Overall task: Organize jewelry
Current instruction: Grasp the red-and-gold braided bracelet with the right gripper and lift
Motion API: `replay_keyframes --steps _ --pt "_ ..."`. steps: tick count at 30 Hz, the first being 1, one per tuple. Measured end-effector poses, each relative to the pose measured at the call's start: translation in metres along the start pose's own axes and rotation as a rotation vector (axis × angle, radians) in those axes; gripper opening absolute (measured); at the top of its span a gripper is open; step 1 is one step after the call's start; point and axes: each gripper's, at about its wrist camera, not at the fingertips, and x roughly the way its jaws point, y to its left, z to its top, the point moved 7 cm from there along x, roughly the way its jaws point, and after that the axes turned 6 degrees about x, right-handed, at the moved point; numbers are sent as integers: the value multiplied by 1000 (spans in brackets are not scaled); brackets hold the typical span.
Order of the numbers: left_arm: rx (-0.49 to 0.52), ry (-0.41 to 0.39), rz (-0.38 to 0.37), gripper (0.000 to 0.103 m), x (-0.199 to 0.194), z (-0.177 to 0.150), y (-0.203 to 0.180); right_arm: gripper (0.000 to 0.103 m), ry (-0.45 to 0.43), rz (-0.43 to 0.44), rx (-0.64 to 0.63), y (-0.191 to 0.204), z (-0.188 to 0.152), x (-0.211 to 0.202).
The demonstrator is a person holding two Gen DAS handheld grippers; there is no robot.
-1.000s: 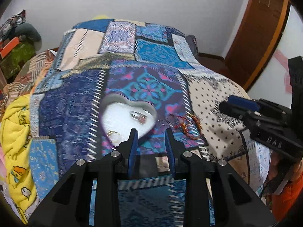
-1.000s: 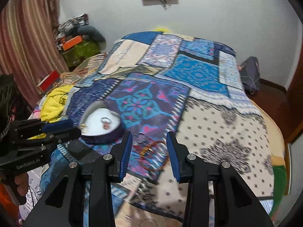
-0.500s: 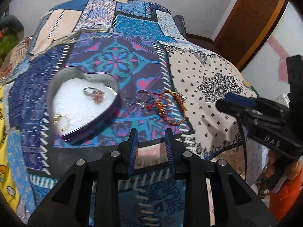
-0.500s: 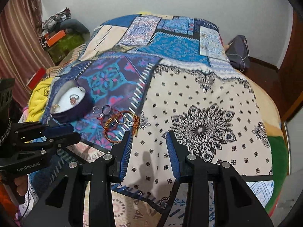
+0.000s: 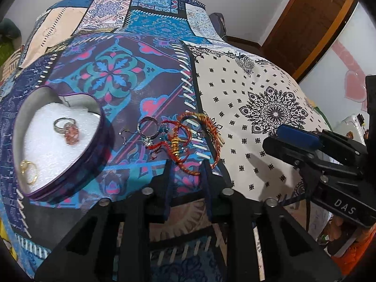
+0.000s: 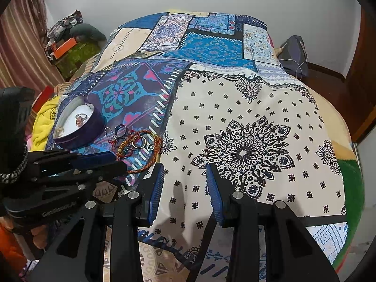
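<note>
A heart-shaped tin [image 5: 98, 141] with a white pad lies on the quilt and holds a pink-stone ring [image 5: 69, 132] and a gold ring [image 5: 29, 171]. To its right lies a tangle of red-and-gold thread bracelets [image 5: 206, 127], a silver ring [image 5: 148, 129] and an earring hook [image 5: 123, 136]. My left gripper [image 5: 186, 166] is low over the tangle's near edge. Its jaws are closing with a bracelet loop between the tips, and the pads are not pressing on it. My right gripper [image 6: 185, 168] is open over the white patterned patch, with nothing between its fingers. The tin [image 6: 77, 127] and tangle [image 6: 136, 143] lie to its left.
The patchwork quilt [image 6: 235, 47] covers a bed that drops away at the near edge. A yellow cloth [image 6: 44, 119] and piled clutter [image 6: 68, 44] sit on the left. A dark bag [image 6: 293, 56] lies on the floor by the far right, near a wooden door [image 5: 310, 23].
Both grippers have sunk closer to the quilt. The left one shifted right from the heart tin to the bracelet tangle and its jaws narrowed. The right one moved right onto the white patch.
</note>
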Motion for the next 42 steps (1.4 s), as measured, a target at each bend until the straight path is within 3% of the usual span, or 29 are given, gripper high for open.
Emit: replay_keyframes --steps 4,17,32,35,37,42 --pt "4 -2 -9 0 2 -1 -1 34 1 8 12 -2 1 2" --pt "8 -110 44 0 -49 0 20 34 7 42 5 8 3 8" --pt "-11 -38 39 2 -34 -15 34 34 93 55 -58 30 -3 48" --pt "-27 -24 37 3 -30 -17 37 25 70 50 -58 29 -3 50" --pt "-34 -21 33 4 -28 -18 38 9 59 36 -66 28 -3 51" --pt "-24 -23 30 10 -28 -15 37 7 29 15 -59 23 0 47"
